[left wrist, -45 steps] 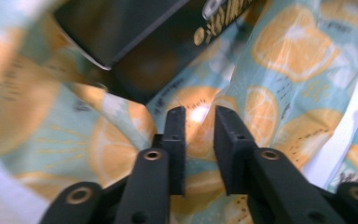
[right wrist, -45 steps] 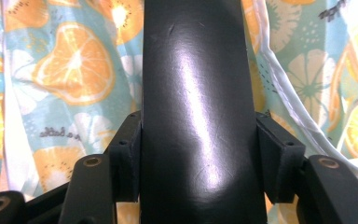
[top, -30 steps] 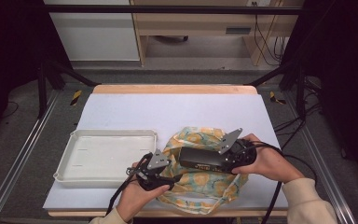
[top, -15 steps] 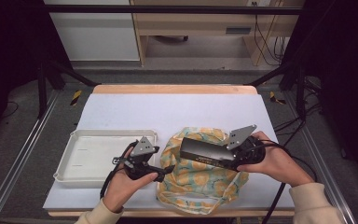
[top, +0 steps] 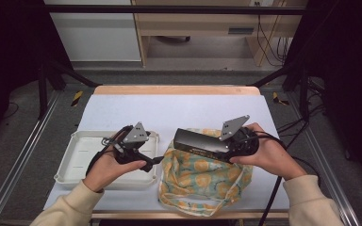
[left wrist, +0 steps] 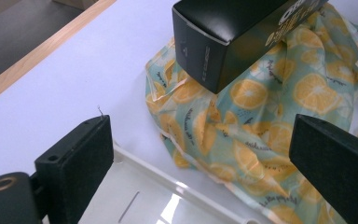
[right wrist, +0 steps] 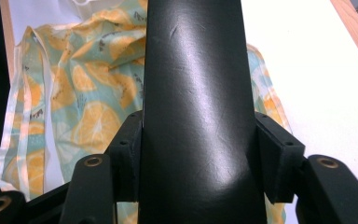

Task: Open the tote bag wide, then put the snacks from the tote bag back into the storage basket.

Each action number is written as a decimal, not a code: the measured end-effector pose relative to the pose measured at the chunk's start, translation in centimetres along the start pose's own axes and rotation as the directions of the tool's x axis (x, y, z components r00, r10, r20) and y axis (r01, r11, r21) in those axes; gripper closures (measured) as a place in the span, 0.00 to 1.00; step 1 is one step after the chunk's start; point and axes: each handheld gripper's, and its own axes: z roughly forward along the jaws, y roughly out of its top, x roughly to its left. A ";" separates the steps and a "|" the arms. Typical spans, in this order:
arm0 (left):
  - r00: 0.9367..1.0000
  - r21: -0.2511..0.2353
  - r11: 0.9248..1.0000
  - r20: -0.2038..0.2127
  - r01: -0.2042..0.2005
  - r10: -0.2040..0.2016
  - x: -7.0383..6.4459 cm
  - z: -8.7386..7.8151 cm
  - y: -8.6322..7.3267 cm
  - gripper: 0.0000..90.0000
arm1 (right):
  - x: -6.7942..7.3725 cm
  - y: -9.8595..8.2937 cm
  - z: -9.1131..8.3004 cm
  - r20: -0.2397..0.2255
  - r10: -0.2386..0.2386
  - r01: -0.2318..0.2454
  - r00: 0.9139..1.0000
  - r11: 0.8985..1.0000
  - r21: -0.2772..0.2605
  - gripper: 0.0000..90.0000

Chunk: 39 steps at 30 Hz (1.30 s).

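Right tongs (top: 226,147) clamp the black box (top: 199,143) lifted above the lemon-print bag (top: 202,174); left tongs (top: 152,162) gape apart, tray (top: 70,165) unfilled.

The high view looks forward and down over the white table (top: 179,110) from the person's side. The left gripper view sits close above the tray (left wrist: 168,200) edge, facing the black box (left wrist: 233,32). The right gripper view rides almost against that box, probably pointing down; both share the lemon-print bag (right wrist: 79,107).
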 end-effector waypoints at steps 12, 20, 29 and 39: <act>0.994 0.057 0.992 0.013 -0.110 0.109 0.9 -1.8 1.0 0.08 | 0.6 3.4 1.5 -0.029 -0.062 0.062 0.998 0.998 0.008 0.48; 0.985 0.108 0.980 0.061 -0.168 0.162 1.7 -3.1 1.9 0.09 | 1.1 5.2 2.3 -0.051 -0.093 0.094 0.994 0.995 0.020 0.48; 0.971 0.178 0.958 0.120 -0.224 0.205 2.5 -3.3 2.5 0.08 | 1.7 7.0 3.1 -0.082 -0.122 0.125 0.989 0.992 0.034 0.48; 0.947 0.246 0.919 0.173 -0.308 0.271 1.9 -2.2 2.7 0.10 | 2.5 8.8 3.6 -0.112 -0.156 0.160 0.981 0.987 0.030 0.48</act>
